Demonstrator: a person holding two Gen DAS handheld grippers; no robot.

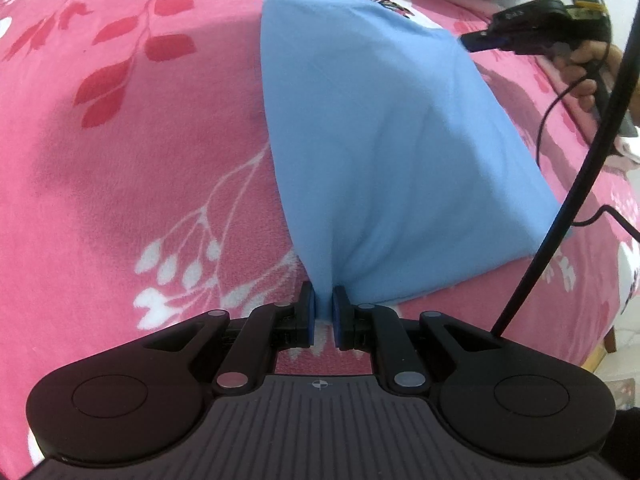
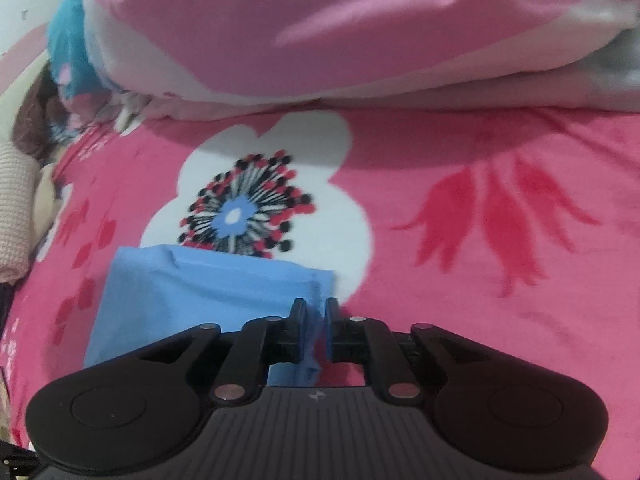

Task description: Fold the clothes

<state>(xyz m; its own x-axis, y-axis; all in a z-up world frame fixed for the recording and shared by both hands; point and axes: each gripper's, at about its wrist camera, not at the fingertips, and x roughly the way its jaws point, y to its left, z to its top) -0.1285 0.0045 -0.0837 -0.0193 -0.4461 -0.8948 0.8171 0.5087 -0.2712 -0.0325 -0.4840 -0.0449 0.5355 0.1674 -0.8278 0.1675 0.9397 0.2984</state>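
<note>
A light blue garment [image 1: 400, 140], folded into a rough rectangle, lies on a bed covered by a pink floral blanket [image 1: 140, 140]. All places here are given relative to that garment.

At the garment's near corner, the left hand-held gripper [image 1: 323, 312] has its blue pads pressed together on a pinch of the blue cloth, which rises in a small gathered peak between them.

At the garment's far right corner, seen from the left wrist view, the right hand-held gripper [image 1: 466, 40] meets the cloth's edge, with a person's hand [image 1: 588, 68] around its handle. In its own view, the right hand-held gripper [image 2: 317, 320] has its jaws nearly together with a corner of the light blue garment [image 2: 192, 292] pinched between the pads; this part of the picture is blurred.

Just beyond the garment, the blanket shows a large white flower [image 2: 280, 168] with a blue, red and black centre. Farther beyond lies a pink and white folded quilt [image 2: 340, 28]. A black cable [image 1: 560, 208] crosses the garment's right edge.
</note>
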